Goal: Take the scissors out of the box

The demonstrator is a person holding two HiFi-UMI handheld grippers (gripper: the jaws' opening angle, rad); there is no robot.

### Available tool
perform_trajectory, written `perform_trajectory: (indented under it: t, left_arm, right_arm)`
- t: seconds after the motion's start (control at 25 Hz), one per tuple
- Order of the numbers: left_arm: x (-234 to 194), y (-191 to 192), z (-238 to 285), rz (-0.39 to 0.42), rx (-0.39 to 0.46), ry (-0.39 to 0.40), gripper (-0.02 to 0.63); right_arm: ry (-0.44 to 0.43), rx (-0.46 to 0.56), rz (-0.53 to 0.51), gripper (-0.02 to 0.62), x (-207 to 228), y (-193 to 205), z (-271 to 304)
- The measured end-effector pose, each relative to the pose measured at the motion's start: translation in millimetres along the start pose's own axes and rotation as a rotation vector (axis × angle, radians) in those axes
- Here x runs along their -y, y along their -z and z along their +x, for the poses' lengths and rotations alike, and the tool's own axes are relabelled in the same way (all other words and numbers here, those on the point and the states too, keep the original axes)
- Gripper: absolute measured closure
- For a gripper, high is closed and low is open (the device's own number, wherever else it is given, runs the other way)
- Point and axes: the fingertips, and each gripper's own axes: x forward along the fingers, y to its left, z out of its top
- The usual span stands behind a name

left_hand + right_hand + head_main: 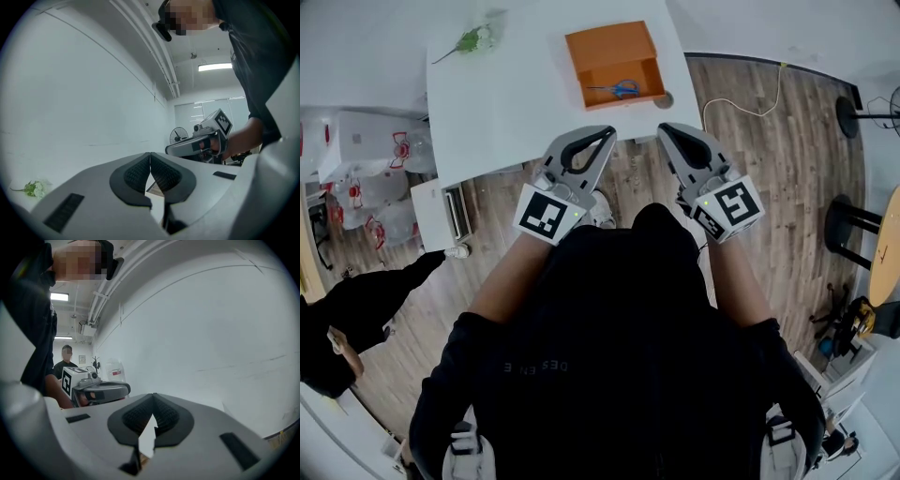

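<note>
White table (506,103) ahead, left gripper (608,130) jaws together, empty; right gripper (664,128) likewise

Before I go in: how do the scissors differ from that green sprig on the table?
The scissors have blue handles and lie inside the open orange box; the sprig is green and lies on the bare white table. The scissors sit near the table's front edge, the sprig at its far left corner. Both lie flat and untouched.
</note>
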Motion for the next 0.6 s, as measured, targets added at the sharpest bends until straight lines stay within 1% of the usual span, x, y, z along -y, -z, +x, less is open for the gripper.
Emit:
perform_trajectory:
  t: [0.2,0.36,0.48,0.6]
  left_arm:
    - [-17,2,10,-0.022,0.011,-0.009,0.586]
    - [-30,6,21,-0.050,0.017,-0.040,0.586]
    - [-38,6,32,-0.042,0.035,-0.062,0.586]
    - [-44,10,45,-0.044,0.025,-0.078,0.586]
  right_arm:
    - [-0.008,-0.015,0.004,0.598,11,1,17]
    - [-0.015,-0.034,0.000,0.598,33,9,30]
    - [-0.036,-0.068,-0.005,0.598,50,18,41]
    - [-0.068,-0.107,-0.019,0.598,67,30,55]
